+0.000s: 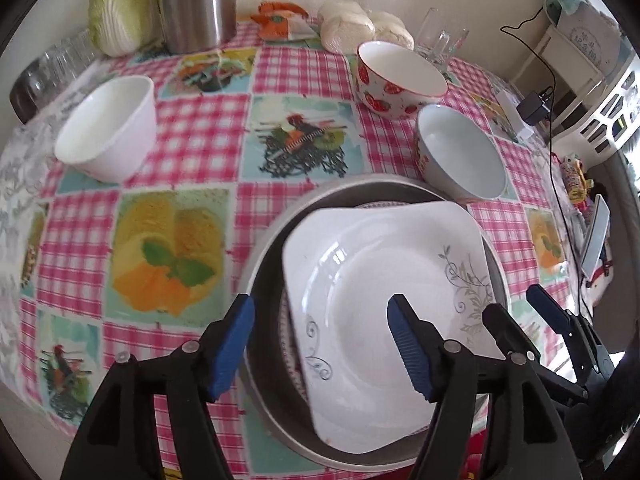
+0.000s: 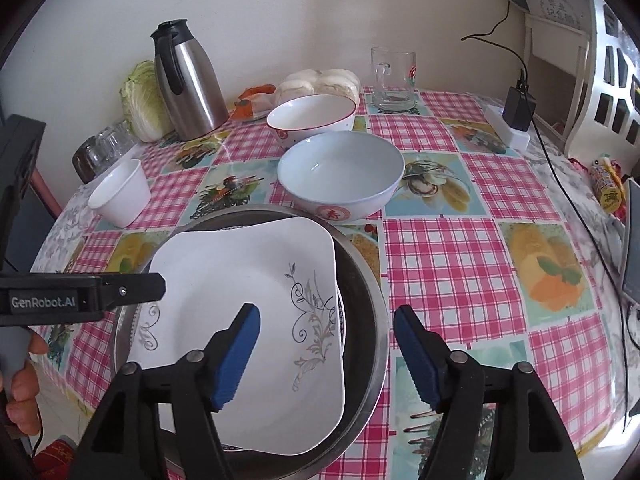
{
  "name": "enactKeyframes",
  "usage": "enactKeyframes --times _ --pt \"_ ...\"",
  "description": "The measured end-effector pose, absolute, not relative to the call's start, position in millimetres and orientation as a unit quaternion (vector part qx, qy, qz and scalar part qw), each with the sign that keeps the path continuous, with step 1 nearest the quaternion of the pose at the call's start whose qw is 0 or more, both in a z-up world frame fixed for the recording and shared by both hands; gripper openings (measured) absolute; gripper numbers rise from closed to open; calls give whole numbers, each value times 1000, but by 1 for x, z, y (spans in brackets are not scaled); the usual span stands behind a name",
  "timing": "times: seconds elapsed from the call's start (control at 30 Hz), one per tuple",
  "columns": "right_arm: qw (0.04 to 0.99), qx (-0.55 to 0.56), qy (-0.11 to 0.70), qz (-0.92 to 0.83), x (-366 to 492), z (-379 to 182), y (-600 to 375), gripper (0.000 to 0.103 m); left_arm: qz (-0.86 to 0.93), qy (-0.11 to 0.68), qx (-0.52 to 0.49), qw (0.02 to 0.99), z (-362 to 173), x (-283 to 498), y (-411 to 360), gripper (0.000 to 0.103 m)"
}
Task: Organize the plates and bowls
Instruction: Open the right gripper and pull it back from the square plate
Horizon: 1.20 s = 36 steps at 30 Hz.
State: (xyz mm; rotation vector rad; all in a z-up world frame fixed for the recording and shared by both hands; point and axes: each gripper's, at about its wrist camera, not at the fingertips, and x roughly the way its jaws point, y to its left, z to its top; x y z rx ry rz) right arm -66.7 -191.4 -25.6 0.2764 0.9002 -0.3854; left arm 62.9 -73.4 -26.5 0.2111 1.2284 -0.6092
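Left wrist view
Bowls: three on the worktop (image 1: 200, 152); white bowl (image 1: 108, 132), strawberry bowl (image 1: 396, 80), pale blue bowl (image 1: 460, 152).
Plate: one square white plate (image 1: 380, 300) lying in a metal basin (image 1: 264, 264).
Left tool (image 1: 320, 344): pads apart, empty, tilted down over the plate.

Right wrist view
Right tool (image 2: 326, 356): pads apart, empty, straddling the basin rim.
Writing: "GenRobot.AI".
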Motion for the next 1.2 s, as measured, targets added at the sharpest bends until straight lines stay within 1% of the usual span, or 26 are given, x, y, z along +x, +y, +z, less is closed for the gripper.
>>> enactKeyframes --times 0.03,0.07,0.13,0.2,0.3,0.5,0.73,0.9,1.03,1.2 --pt "873 132 431 -184 -67 -26 -191 78 -278 565 97 771 -26 65 -71 73" --pt "874 133 432 -181 -67 -27 -191 83 -274 564 96 773 -26 67 -70 74" --pt "875 131 433 -176 -65 -28 -191 90 -262 563 102 777 -28 71 -68 84" --pt "876 123 433 -174 -64 -29 -189 103 -248 560 114 783 -31 75 -67 86" --pt "879 112 430 -171 -63 -30 -186 103 -231 550 130 792 -33 78 -66 94" --pt "882 100 427 -173 -61 -31 -185 103 -206 513 148 820 -30 87 -64 102" --pt "884 100 425 -171 -58 -34 -184 103 -194 487 138 841 -24 102 -65 102" --pt "888 109 407 -183 -60 -32 -187 103 -194 482 93 849 -17 116 -63 102" --pt "887 138 396 -196 -63 -28 -197 103 -190 476 58 857 -12 131 -61 102" --pt "876 153 411 -202 -61 -31 -206 103 -186 472 27 862 -9 148 -59 102"
